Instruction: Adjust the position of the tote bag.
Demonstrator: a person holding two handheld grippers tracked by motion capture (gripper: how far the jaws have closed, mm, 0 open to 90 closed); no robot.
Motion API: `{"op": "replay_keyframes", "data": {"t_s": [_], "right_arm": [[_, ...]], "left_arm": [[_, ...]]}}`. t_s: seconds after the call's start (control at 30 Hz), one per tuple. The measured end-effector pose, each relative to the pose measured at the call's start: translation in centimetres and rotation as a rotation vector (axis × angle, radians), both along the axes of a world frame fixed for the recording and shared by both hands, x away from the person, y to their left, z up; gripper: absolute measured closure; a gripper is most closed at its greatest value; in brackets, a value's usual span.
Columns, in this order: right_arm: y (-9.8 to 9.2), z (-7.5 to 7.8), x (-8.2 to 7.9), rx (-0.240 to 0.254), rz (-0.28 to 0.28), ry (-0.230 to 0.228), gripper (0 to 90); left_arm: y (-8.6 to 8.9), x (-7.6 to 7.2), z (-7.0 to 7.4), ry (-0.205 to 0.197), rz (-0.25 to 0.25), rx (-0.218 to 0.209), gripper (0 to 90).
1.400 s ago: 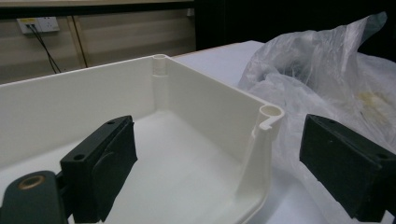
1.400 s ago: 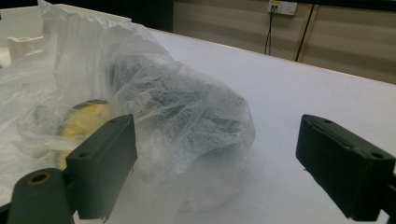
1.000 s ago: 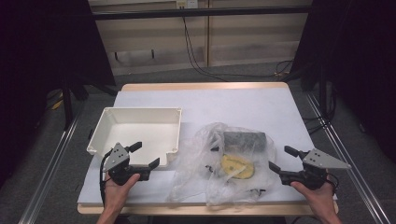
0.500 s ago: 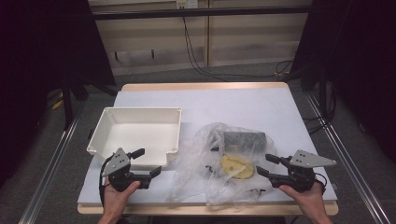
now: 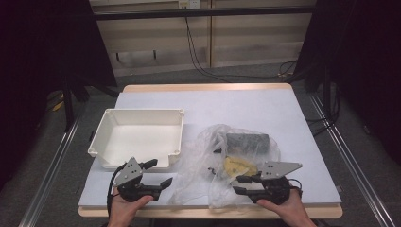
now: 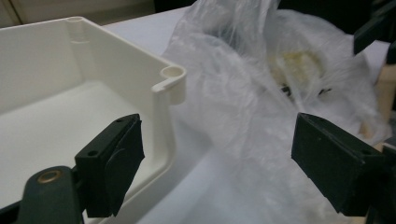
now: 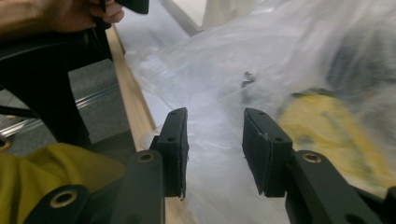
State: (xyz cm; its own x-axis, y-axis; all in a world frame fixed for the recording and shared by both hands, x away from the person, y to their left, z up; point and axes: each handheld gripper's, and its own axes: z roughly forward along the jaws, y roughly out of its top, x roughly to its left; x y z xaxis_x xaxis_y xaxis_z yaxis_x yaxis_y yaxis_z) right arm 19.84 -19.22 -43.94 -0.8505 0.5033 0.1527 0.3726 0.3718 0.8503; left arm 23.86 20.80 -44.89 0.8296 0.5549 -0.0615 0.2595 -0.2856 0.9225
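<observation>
1. Right gripper [image 5: 242, 184] jaws standing about half apart and just been closing – bag film lying between the pads [image 7: 261, 149] in the right gripper view, but not pinched yet as far as I can tell.
2. Left gripper [image 5: 158, 174] jaws standing wide, nothing between them, just been narrowing a little; pointing at the gap between tray corner and bag.
3. Doing it well, I'd say: keep the right jaws closing on a loose fold near the table's front edge, not on the contents; bring the left in to grab the opposite flap.
4. Clear plastic bag [image 5: 208, 161] lying crumpled at front centre-right of the table [image 5: 265, 104], just beside the white tray [image 5: 137, 116] – a dark roll [image 5: 247, 143] and a yellow item [image 5: 239, 165] showing through it.
</observation>
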Motion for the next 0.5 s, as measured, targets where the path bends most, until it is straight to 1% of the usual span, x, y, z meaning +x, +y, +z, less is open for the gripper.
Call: {"op": "replay_keyframes", "data": {"t_s": [0.03, 0.07, 0.1, 0.13, 0.17, 0.2, 0.23, 0.27, 0.3, 0.33, 0.4, 0.43, 0.47, 0.5], "right_arm": [[0.4, -0.1, 0.0, -0.006, 0.011, 0.009, 63.2], [0.8, -0.2, 0.1, -0.009, 0.028, 0.014, 64.6], [0.8, -0.2, 0.1, -0.009, 0.028, 0.014, 64.6], [1.5, -0.5, 0.3, -0.021, 0.059, 0.023, 65.7], [1.5, -0.5, 0.3, -0.021, 0.059, 0.023, 65.7], [2.3, -0.7, 0.3, -0.032, 0.095, 0.029, 66.8], [2.3, -0.7, 0.3, -0.032, 0.095, 0.029, 66.8], [3.2, -0.9, 0.4, -0.044, 0.129, 0.033, 67.6], [3.6, -1.1, 0.3, -0.045, 0.145, 0.037, 68.1], [3.9, -1.3, 0.4, -0.046, 0.156, 0.041, 68.3], [4.4, -1.6, 0.4, -0.052, 0.165, 0.047, 68.7], [4.4, -1.6, 0.4, -0.052, 0.165, 0.047, 68.7], [4.6, -1.9, 0.5, -0.053, 0.177, 0.054, 68.7], [4.7, -2.0, 0.4, -0.056, 0.185, 0.057, 68.7]], "left_arm": [[0.0, 0.0, 0.0, 0.000, 0.000, 0.000, 18.1], [-0.5, -0.4, 0.1, -0.025, -0.004, 0.026, 20.7], [-0.5, -0.4, 0.1, -0.025, -0.004, 0.026, 21.4], [-0.8, -0.4, -0.1, -0.011, -0.030, 0.032, 22.0], [-0.8, -0.4, -0.1, -0.011, -0.030, 0.032, 23.2], [-0.9, -0.4, -0.2, -0.015, -0.048, 0.047, 24.1], [-0.9, -0.4, -0.2, -0.015, -0.048, 0.047, 26.3], [-0.9, -0.5, -0.1, -0.017, -0.041, 0.067, 27.3], [-1.0, -0.5, -0.2, -0.004, -0.061, 0.043, 27.6], [-1.0, -0.5, -0.2, -0.010, -0.061, 0.066, 28.8], [-1.1, -0.4, -0.4, 0.005, -0.083, 0.053, 30.6], [-1.1, -0.4, -0.4, 0.005, -0.083, 0.053, 30.7], [-1.1, -0.3, -0.4, 0.009, -0.109, 0.054, 30.7], [-1.2, -0.3, -0.5, 0.012, -0.120, 0.050, 30.3]]}}
